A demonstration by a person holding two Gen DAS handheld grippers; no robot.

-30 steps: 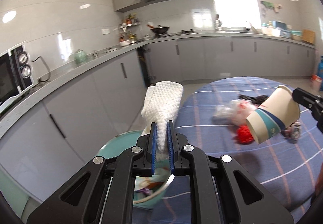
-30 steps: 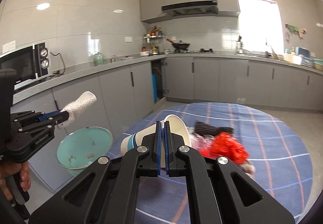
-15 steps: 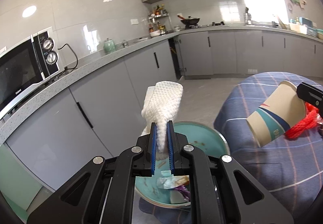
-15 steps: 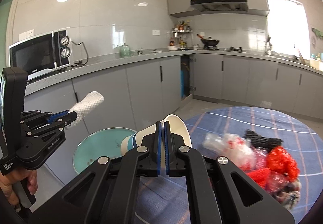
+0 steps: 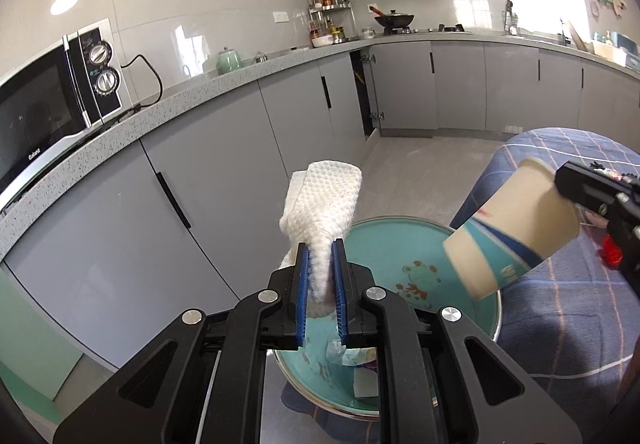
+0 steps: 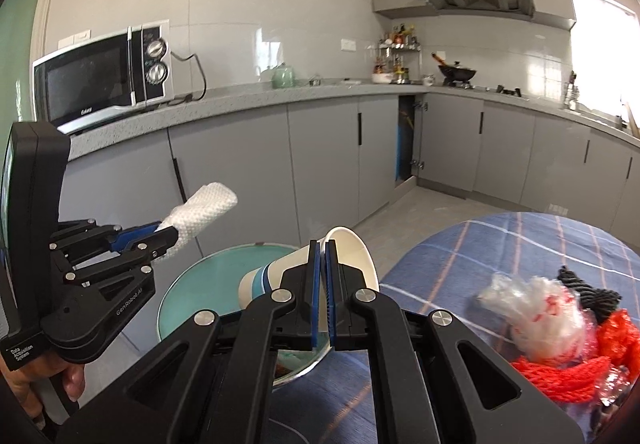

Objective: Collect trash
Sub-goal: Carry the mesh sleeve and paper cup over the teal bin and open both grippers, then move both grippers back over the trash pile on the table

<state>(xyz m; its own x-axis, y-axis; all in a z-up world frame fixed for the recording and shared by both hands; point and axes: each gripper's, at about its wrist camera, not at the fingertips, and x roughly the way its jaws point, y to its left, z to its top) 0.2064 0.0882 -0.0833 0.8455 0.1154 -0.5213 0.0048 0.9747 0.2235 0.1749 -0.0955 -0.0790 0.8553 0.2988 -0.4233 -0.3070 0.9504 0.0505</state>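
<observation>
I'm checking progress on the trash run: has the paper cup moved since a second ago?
Yes. In the right wrist view the paper cup, held in the right claw, has travelled left off the tablecloth and now hangs over the teal bin.

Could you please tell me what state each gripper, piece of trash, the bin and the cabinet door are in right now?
Left gripper: shut on the paper towel.
Right gripper: shut on the paper cup's rim; cup tilted.
Teal bin: open, some trash inside.
Plastic wrap and red netting: lying on the table, uncollected.
Corner cabinet door: ajar.
</observation>
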